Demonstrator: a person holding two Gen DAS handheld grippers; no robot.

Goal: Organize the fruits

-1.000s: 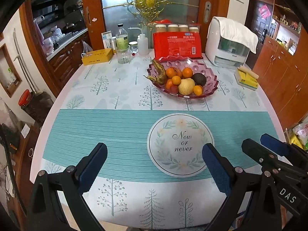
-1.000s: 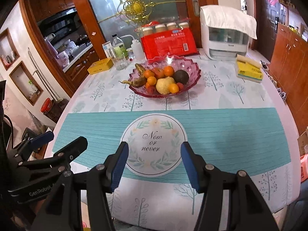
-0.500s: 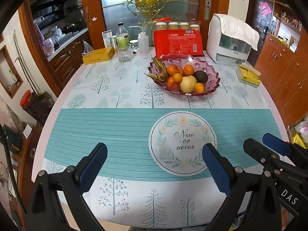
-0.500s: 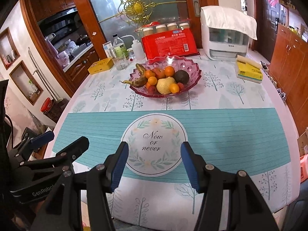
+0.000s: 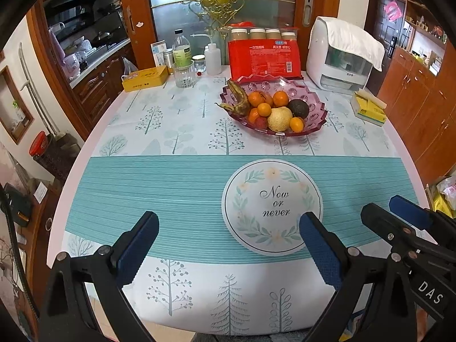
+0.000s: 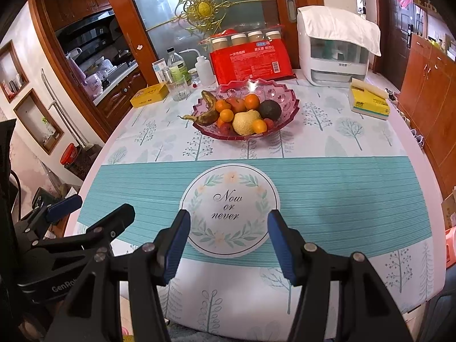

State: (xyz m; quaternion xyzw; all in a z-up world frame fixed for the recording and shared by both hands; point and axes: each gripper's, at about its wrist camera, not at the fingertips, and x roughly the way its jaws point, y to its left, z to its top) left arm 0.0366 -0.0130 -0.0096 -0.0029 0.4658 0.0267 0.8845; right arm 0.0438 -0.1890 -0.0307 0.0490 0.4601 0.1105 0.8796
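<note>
We hold left gripper (image 5: 228, 236) and right gripper (image 6: 228, 236) wide, empty, well short of fruit bowl (image 6: 287, 114). Risk: piled oranges (image 6: 252, 101) roll off once disturbed.

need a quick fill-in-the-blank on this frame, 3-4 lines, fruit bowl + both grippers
1. All the fruit lies in the purple glass ____.
2. The dark avocado sits on the bowl's ____ side in the right wrist view.
3. The left hand-held gripper and right hand-held gripper are both ____ and hold nothing.
4. The browned banana pokes over the bowl's ____ rim.

Missing words: bowl; right; open; left
</note>
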